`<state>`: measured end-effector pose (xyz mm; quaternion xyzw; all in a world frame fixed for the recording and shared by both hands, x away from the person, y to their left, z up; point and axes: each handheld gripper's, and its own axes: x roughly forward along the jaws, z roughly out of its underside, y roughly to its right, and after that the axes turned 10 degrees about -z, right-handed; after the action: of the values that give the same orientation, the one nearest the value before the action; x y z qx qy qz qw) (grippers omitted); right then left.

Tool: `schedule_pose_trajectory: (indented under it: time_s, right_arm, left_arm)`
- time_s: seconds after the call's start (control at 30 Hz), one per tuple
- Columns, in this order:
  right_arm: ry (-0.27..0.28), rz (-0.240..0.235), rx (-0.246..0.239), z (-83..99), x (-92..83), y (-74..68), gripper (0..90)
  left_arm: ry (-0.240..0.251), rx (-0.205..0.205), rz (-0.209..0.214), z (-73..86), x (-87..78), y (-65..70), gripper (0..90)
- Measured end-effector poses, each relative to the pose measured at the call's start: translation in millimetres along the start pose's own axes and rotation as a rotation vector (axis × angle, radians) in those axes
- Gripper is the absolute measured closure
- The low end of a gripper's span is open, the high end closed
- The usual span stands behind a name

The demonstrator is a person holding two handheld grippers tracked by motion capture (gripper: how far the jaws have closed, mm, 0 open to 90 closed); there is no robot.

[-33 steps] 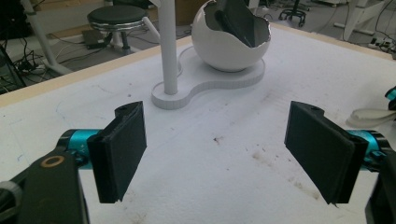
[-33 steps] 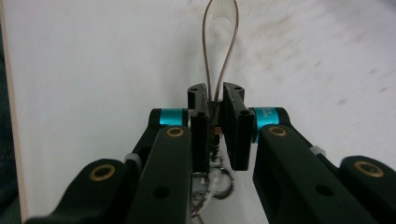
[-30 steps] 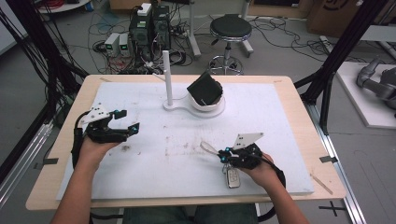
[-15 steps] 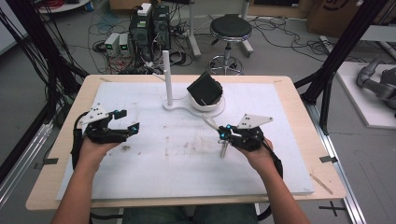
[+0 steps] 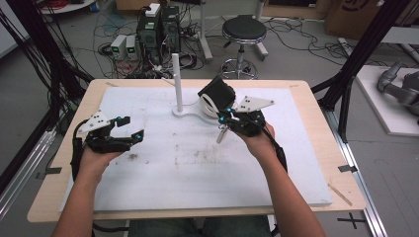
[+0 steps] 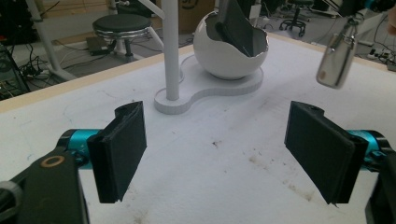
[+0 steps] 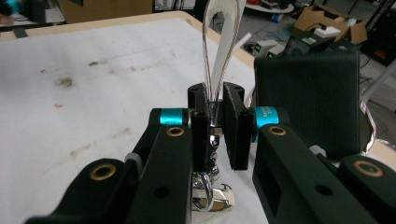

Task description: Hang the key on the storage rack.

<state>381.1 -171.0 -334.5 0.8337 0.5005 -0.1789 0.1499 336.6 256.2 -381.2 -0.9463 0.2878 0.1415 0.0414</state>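
**Keyring lifted off the mat and carried toward the stand**

A second ago the right gripper [image 5: 225,117] was low on the near right of the white mat [image 5: 163,173], with the metal keyring [image 5: 222,133] lying at its jaws. Now it has risen and travelled to the far side, and the keyring hangs from its jaws clear of the mat, just in front of the white stand [image 5: 190,111] with its upright post [image 5: 176,81] and cup-shaped cradle holding a black block [image 5: 216,92]. In the right gripper view the jaws are clamped on the keyring's thin metal loop [image 7: 219,46], the shiny fob dangling beneath. The pick-up looks done; hanging the loop on the stand is likely next.

The left gripper [image 5: 129,128] has kept its place at the left of the mat, jaws spread wide and holding nothing; from its view the fob [image 6: 337,58] swings at upper right.
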Motion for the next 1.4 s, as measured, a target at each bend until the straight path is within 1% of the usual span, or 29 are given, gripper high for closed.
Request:
schedule_pose_trajectory:
  time_s: [0.07,0.2,0.3,0.33,0.37,0.43,0.47,0.5,0.57,0.6,0.63,0.7,0.83,0.87,0.93,0.97,1.0,1.07,1.1,1.2,1.23,1.27,1.4]
  right_arm:
    - [0.005,-0.003,-0.006,-8.4,5.3,1.2,82.9]
    - [0.003,0.006,-0.043,-26.4,17.0,3.1,82.9]
    - [0.000,0.007,-0.059,-39.9,25.7,5.5,82.9]
    - [0.000,0.007,-0.059,-39.9,25.7,5.5,82.9]
    - [0.007,0.011,-0.072,-48.4,31.2,7.1,82.8]
    - [-0.002,0.019,-0.081,-57.1,36.9,8.1,82.9]
    - [0.008,0.022,-0.091,-60.5,39.9,8.4,82.9]
    - [0.013,0.021,-0.096,-63.9,42.9,9.1,82.9]
    - [0.003,0.027,-0.097,-69.9,47.9,9.6,82.8]
    - [0.000,0.032,-0.110,-73.8,51.6,10.0,82.8]
    - [0.000,0.032,-0.110,-73.8,51.6,10.0,82.8]
    - [0.000,0.034,-0.107,-80.2,58.8,10.4,82.9]
    - [-0.010,0.035,-0.107,-83.9,65.8,11.6,82.8]
    - [-0.019,0.038,-0.122,-85.8,69.6,12.0,82.8]
    - [-0.031,0.035,-0.124,-88.0,73.1,11.7,82.8]
    - [-0.034,0.045,-0.140,-89.2,75.0,12.2,82.8]
    - [-0.041,0.042,-0.131,-89.4,76.6,11.3,82.8]
    - [-0.039,0.045,-0.136,-89.6,78.0,12.0,82.8]
    - [-0.051,0.049,-0.128,-88.4,82.3,13.4,82.8]
    - [-0.073,0.060,-0.134,-85.8,88.4,16.0,82.8]
    - [-0.082,0.058,-0.123,-84.8,90.1,16.0,82.8]
    - [-0.089,0.066,-0.128,-84.2,91.9,16.5,82.8]
    - [-0.095,0.069,-0.118,-81.7,98.9,18.7,82.8]
  left_arm:
    - [0.001,0.002,-0.003,0.3,-2.1,0.8,20.8]
    - [-0.003,0.012,-0.008,1.0,-6.3,2.0,20.8]
    - [-0.005,0.013,-0.012,2.5,-9.1,1.3,20.8]
    - [-0.005,0.013,-0.012,2.5,-9.1,1.3,20.8]
    - [-0.009,0.011,-0.015,3.5,-10.9,0.6,20.8]
    - [-0.008,0.013,-0.016,3.8,-11.6,0.2,20.8]
    - [-0.007,0.012,-0.017,3.9,-12.2,0.0,20.8]
    - [-0.007,0.011,-0.019,3.9,-12.7,-0.3,20.8]
    - [-0.003,0.010,-0.019,3.4,-13.3,0.2,20.8]
    - [-0.003,0.010,-0.019,3.4,-13.3,0.2,20.8]
    - [-0.004,0.012,-0.020,3.3,-13.5,0.3,20.8]
    - [-0.003,0.014,-0.016,3.1,-13.2,0.6,20.8]
    - [-0.003,0.014,-0.016,3.1,-13.1,0.3,20.8]
    - [-0.005,0.010,-0.019,3.3,-13.1,0.3,20.8]
    - [-0.004,0.012,-0.017,3.5,-12.8,-0.2,20.8]
    - [-0.003,0.012,-0.016,3.6,-12.8,-0.3,20.8]
    - [-0.003,0.012,-0.016,3.6,-12.8,-0.3,20.8]
    - [-0.005,0.011,-0.015,3.7,-12.8,-0.2,20.8]
    - [-0.007,0.012,-0.015,3.7,-12.9,-0.2,20.8]
    - [-0.009,0.012,-0.015,3.8,-13.0,0.2,20.8]
    - [-0.008,0.011,-0.015,3.9,-13.1,0.3,20.8]
    - [-0.008,0.011,-0.016,4.0,-13.1,0.3,20.8]
    - [-0.006,0.013,-0.019,4.0,-13.1,0.4,20.8]
